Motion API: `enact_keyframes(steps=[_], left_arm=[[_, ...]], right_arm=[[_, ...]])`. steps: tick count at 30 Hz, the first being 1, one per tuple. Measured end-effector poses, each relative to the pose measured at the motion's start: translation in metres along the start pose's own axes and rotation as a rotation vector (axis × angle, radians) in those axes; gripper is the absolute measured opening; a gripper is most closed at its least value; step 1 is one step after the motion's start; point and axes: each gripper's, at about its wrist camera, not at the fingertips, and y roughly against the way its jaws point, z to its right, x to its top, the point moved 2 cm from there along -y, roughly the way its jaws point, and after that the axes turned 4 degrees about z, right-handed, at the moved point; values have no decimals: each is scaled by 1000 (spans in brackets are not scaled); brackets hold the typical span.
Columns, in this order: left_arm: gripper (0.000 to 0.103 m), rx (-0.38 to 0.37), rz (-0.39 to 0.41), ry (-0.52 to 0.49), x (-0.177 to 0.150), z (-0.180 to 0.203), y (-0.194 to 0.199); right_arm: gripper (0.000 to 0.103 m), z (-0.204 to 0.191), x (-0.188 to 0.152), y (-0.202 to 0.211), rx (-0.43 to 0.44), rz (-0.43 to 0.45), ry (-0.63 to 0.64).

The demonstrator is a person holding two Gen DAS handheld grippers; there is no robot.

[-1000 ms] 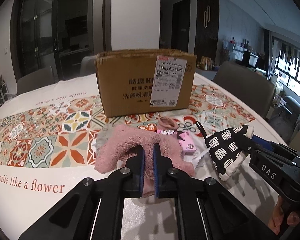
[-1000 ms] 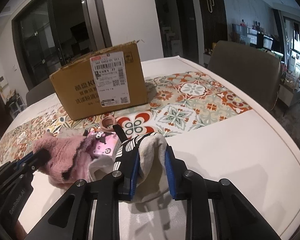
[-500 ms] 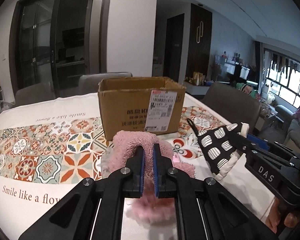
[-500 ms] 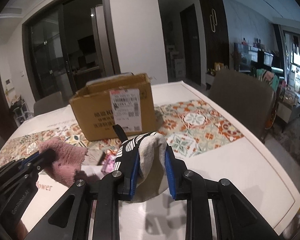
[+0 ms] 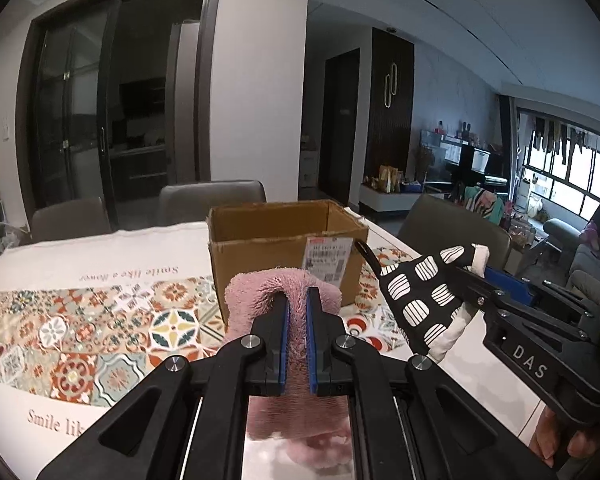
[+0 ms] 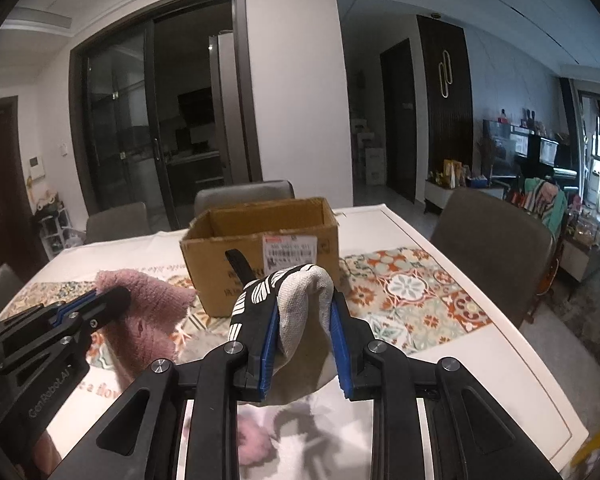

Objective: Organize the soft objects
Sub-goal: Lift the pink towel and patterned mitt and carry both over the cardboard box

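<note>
My left gripper (image 5: 297,304) is shut on a fluffy pink cloth (image 5: 256,292), which hangs off the table; from the right wrist view the same cloth (image 6: 148,300) droops beside that gripper (image 6: 100,300). My right gripper (image 6: 304,312) is shut on a black-and-white patterned oven mitt (image 6: 296,304) with a pale lining, also lifted; in the left wrist view the mitt (image 5: 424,296) hangs at the right. An open brown cardboard box (image 5: 284,248) (image 6: 260,248) stands on the table beyond both grippers, its inside largely hidden.
The table wears a white cloth with a patterned tile band (image 5: 80,328) (image 6: 412,292). Grey chairs (image 5: 212,200) (image 6: 492,240) stand at its far side and right. A hand (image 5: 560,440) holds the right gripper's handle.
Both grippers have risen from the table with the pink cloth and the mitt held. The small pink items left on the table have dropped out of view, and the box's open top now shows.
</note>
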Motion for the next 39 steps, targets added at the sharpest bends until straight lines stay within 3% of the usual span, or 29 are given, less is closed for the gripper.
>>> enact_keyframes(steps=[22, 39], left_arm=[[9, 12, 86, -52, 85, -21, -34], [9, 16, 120, -129, 133, -14, -101]], right_arm=[[27, -25, 89, -28, 19, 132, 109], [27, -15, 125, -87, 28, 115, 87]])
